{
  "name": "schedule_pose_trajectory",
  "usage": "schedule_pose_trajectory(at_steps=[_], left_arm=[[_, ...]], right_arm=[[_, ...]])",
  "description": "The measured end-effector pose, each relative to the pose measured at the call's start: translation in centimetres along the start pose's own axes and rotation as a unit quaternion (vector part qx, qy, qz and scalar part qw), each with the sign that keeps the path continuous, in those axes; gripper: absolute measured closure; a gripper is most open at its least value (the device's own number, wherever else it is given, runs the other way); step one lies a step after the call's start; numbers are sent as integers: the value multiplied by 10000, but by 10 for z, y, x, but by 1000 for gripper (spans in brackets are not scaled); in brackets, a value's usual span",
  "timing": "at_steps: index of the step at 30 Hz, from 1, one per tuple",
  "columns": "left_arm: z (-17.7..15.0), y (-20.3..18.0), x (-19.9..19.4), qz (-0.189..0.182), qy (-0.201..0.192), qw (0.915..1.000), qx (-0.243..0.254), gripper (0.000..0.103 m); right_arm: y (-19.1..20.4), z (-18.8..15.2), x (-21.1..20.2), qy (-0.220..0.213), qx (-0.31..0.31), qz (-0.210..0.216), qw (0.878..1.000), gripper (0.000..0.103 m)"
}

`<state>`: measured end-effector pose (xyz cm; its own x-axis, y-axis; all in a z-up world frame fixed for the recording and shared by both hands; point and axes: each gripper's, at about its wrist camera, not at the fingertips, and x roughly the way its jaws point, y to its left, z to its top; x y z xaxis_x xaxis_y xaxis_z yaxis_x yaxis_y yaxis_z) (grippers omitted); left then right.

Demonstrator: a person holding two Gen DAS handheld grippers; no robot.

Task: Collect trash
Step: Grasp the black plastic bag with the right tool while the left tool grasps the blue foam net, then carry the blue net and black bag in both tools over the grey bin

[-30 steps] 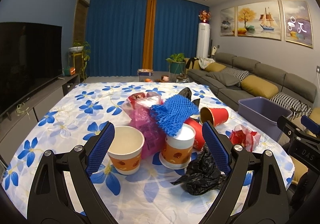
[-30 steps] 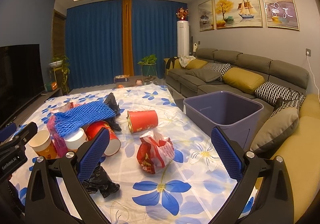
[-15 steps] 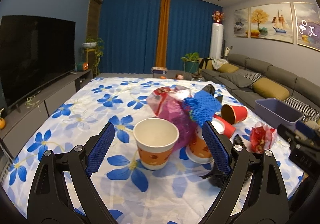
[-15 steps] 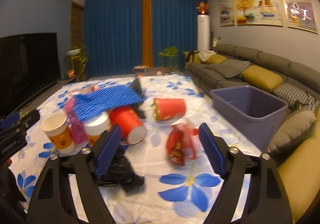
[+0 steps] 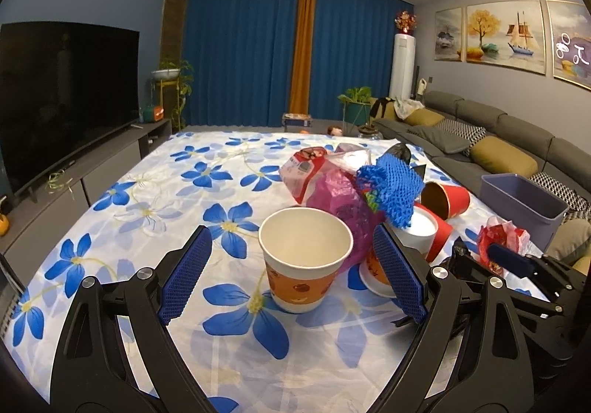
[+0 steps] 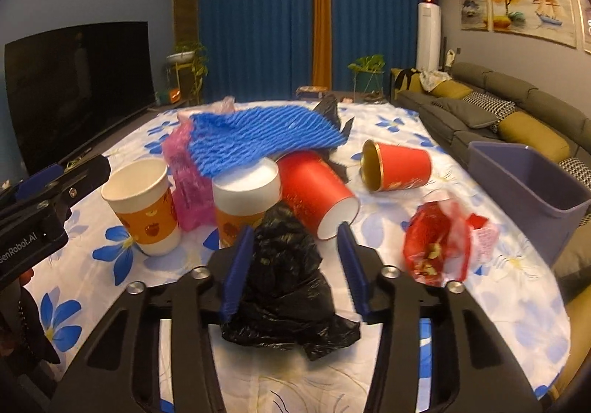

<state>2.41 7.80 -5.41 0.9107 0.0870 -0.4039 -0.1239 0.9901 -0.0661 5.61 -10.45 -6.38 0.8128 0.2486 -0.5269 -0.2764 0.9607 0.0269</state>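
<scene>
Trash sits heaped at centre frame on the flowered tablecloth point(image 5: 155, 198). Right gripper point(image 6: 293, 267) jaws are closing around the black plastic bag point(image 6: 288, 287), pads not yet pressing. Left gripper point(image 5: 291, 274) gapes wide around the upright paper cup point(image 5: 304, 261), clear of it.

We see blue curtains point(image 5: 240, 51) behind, a dark television point(image 5: 62, 99) left, a grey sofa point(image 5: 491, 139) under paintings point(image 5: 506, 32) right.

A home living room: sofa point(image 5: 491, 139), television point(image 5: 62, 99), blue curtains point(image 5: 240, 51), framed paintings point(image 5: 506, 36)
</scene>
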Motion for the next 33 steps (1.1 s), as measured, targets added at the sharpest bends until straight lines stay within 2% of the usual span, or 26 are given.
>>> schedule_pose_trajectory(at_steps=[3, 4, 8, 13, 17, 19, 21, 24, 31, 33], left_arm=[[-2, 2, 7, -42, 121, 9999, -26, 16], [-3, 3, 9, -51, 155, 9999, -31, 16], [-4, 2, 15, -66, 231, 9997, -11, 16], [1, -1, 13, -136, 197, 9997, -17, 16], [14, -15, 13, -454, 141, 9989, -9, 17], [20, -22, 19, -678, 216, 9974, -54, 22], [24, -28, 25, -809, 270, 9963, -65, 34], [26, -42, 38, -985, 399, 9943, 16, 46], [19, -55, 72, -1430, 1022, 9842, -217, 60], [18, -56, 75, -1486, 1080, 9826, -264, 68]], right_arm=[[0, -4, 7, 162, 30, 147, 9998, 78], [0, -4, 10, 194, 25, 174, 9997, 88], [2, -7, 12, 194, -18, 274, 9994, 99], [-3, -5, -4, -22, -13, 275, 9996, 100], [-10, -2, -14, -196, 29, 211, 9996, 100], [-13, -1, -19, -257, 69, 189, 9995, 100], [-17, -1, -20, -271, 91, 161, 9995, 100], [-24, -2, -22, -288, 159, 127, 9994, 100], [-38, 1, -29, -361, 256, 88, 9990, 101], [-41, 2, -29, -371, 278, 89, 9989, 101]])
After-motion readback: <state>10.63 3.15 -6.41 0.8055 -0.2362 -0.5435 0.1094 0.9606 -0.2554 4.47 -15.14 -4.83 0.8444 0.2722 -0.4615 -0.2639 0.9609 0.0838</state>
